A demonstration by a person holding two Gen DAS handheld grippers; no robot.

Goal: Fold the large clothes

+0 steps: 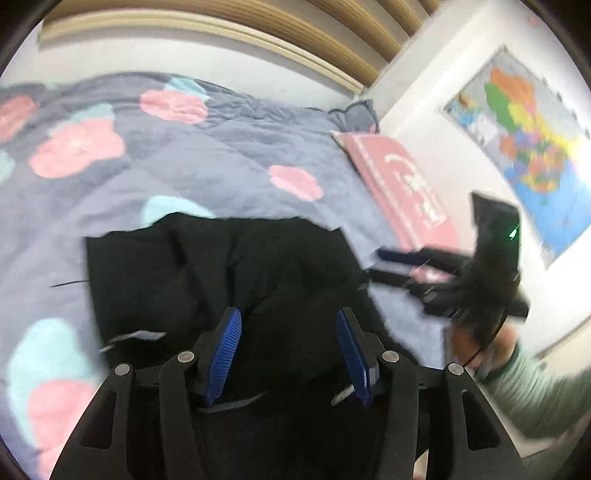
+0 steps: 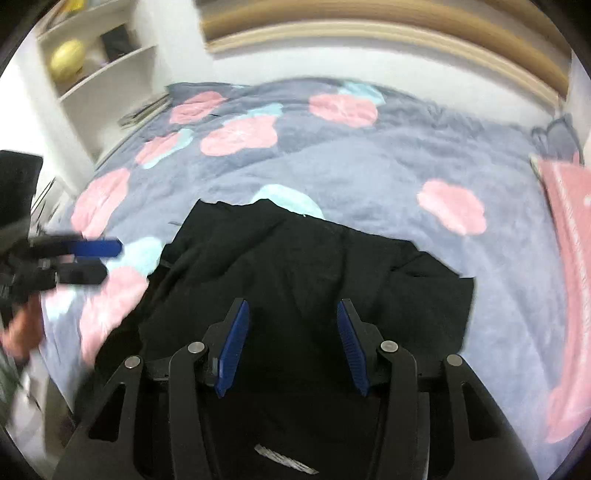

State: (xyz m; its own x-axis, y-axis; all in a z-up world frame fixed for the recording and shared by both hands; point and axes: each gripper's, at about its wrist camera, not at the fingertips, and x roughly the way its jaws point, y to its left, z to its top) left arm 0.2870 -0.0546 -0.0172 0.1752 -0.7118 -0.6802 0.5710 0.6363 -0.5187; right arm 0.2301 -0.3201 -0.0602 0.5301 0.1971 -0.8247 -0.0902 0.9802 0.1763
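Observation:
A black garment [image 1: 258, 277] lies partly folded and rumpled on a grey-blue quilt [image 1: 221, 147] with pink and teal flowers. My left gripper [image 1: 288, 317] hangs over its near part, blue pads apart, with no cloth pinched between them. In the right wrist view the same garment [image 2: 295, 266] lies under my right gripper [image 2: 291, 306], which is also open with nothing in it. Each gripper shows blurred in the other's view: the right gripper [image 1: 384, 264] just off the garment's right edge, the left gripper [image 2: 110, 260] off its left edge, fingers parted.
A pink pillow [image 1: 399, 184] lies at the bed's right side, under a wall map [image 1: 528, 147]. White shelves [image 2: 92, 66] stand beyond the bed's left corner. A wooden headboard [image 2: 369, 26] runs along the far side. A green sleeve [image 1: 535, 391] reaches in at right.

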